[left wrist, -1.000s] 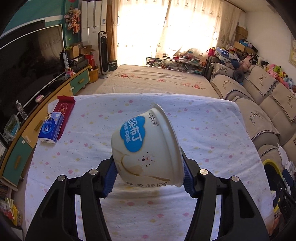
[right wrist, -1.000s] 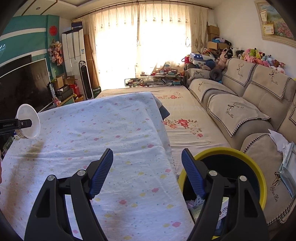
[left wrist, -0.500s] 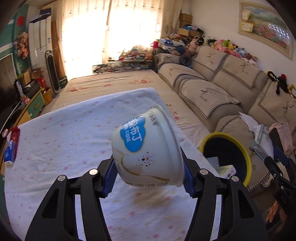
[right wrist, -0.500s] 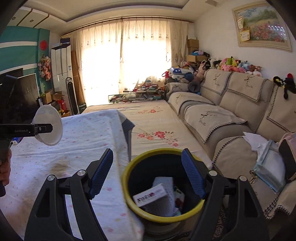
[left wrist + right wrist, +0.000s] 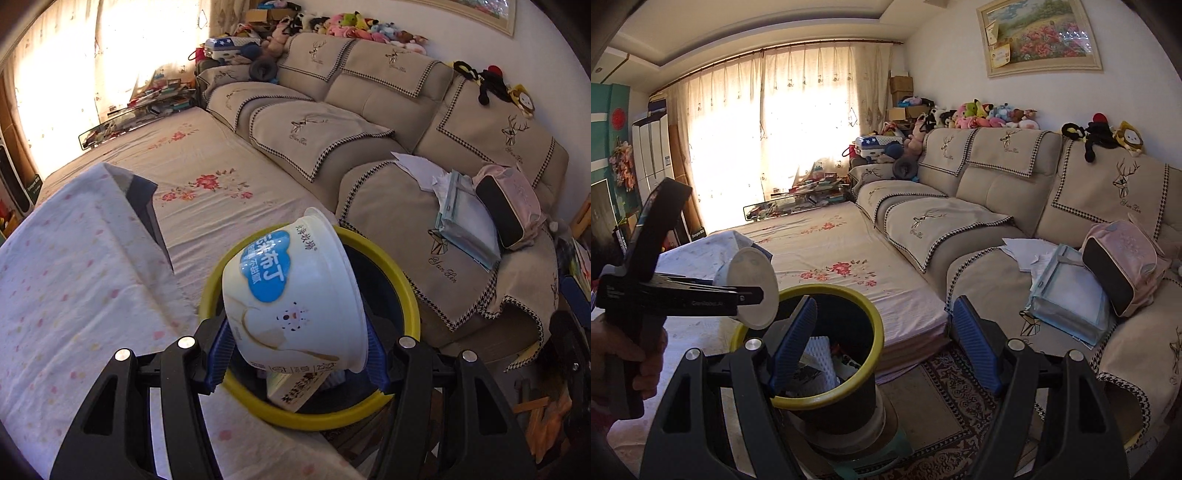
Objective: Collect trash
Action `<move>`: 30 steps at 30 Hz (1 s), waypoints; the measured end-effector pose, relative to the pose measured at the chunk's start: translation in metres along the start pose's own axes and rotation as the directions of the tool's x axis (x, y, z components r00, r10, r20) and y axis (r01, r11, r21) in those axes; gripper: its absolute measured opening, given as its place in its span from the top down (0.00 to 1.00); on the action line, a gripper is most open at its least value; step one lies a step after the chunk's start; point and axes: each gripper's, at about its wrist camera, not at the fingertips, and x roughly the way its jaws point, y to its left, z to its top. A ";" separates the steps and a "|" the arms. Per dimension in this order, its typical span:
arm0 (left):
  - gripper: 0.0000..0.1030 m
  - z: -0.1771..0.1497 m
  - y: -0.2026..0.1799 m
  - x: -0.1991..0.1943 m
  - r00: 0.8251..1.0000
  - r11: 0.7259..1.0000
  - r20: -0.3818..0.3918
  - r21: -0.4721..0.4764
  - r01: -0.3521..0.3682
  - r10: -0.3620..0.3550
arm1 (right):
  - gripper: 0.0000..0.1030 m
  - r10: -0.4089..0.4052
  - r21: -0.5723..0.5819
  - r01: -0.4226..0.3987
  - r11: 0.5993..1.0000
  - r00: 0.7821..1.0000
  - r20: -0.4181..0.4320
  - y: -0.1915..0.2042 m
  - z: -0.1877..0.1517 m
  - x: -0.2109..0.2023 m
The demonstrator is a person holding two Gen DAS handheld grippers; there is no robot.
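Your left gripper (image 5: 295, 354) pinches a white pudding cup (image 5: 295, 295), its blue pads pressed against the cup's sides near the wide rim end. The cup lies tilted between the jaws, narrow base pointing forward and up, blue label facing you. That sideways squeeze near the rim looks like the firmest hold a tapered cup allows, and it keeps the cup out ahead of the fingers so it can fall free.

Directly beyond and beneath the held cup sits the yellow-rimmed trash bin (image 5: 402, 291), its dark mouth ringing the cup on all sides in the left view. A printed carton (image 5: 295, 391) already lies inside, just below the jaws. From the right wrist view, the cup (image 5: 753, 284) hangs over the bin's near left rim (image 5: 875, 321) rather than over the centre, so I judge you are close to the drop but may want to carry slightly further in before letting go.

Your right gripper (image 5: 886, 343) stands spread wide with nothing between its pads; the bin lies under its left pad, the floral mattress (image 5: 831, 258) and patterned rug (image 5: 945, 387) ahead. It seems held aside simply to stay clear.

The spotted tablecloth (image 5: 66, 295) lies left of the left jaws, close beside the bin, which keeps the carry short.
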 end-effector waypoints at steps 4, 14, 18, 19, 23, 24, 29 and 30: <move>0.43 0.012 -0.009 0.029 0.999 1.000 -0.032 -0.009 0.005 -0.005 | 0.30 -0.004 0.018 0.004 1.000 1.000 -0.007 -0.010 -0.002 0.005; 0.19 0.004 0.030 -0.022 0.996 0.995 0.082 -0.087 -0.037 0.044 | 0.30 0.047 0.012 -0.046 0.999 0.999 -0.020 0.007 -0.003 0.002; 0.05 -0.033 0.048 -0.100 0.965 0.986 0.211 -0.095 -0.136 0.153 | 0.28 0.106 -0.006 -0.106 0.994 0.994 -0.028 0.027 -0.004 -0.001; 0.05 -0.047 0.054 -0.121 0.953 0.979 0.235 -0.111 -0.168 0.190 | 0.28 0.126 -0.016 -0.126 0.992 0.992 -0.030 0.034 -0.005 -0.003; 0.05 -0.109 0.087 -0.202 0.897 0.934 0.293 -0.233 -0.269 0.332 | 0.25 0.214 -0.067 -0.216 0.974 0.976 -0.037 0.069 -0.007 -0.013; 0.05 -0.126 0.094 -0.220 0.876 0.916 0.298 -0.257 -0.308 0.379 | 0.23 0.236 -0.082 -0.238 0.968 0.971 -0.038 0.078 -0.007 -0.017; 0.05 -0.206 0.120 -0.297 0.725 0.769 0.291 -0.389 -0.507 0.625 | 0.16 0.321 -0.134 -0.322 0.937 0.947 -0.036 0.107 -0.005 -0.040; 0.05 -0.220 0.121 -0.309 0.702 0.749 0.292 -0.407 -0.523 0.650 | 0.14 0.328 -0.143 -0.329 0.933 0.944 -0.031 0.111 -0.004 -0.047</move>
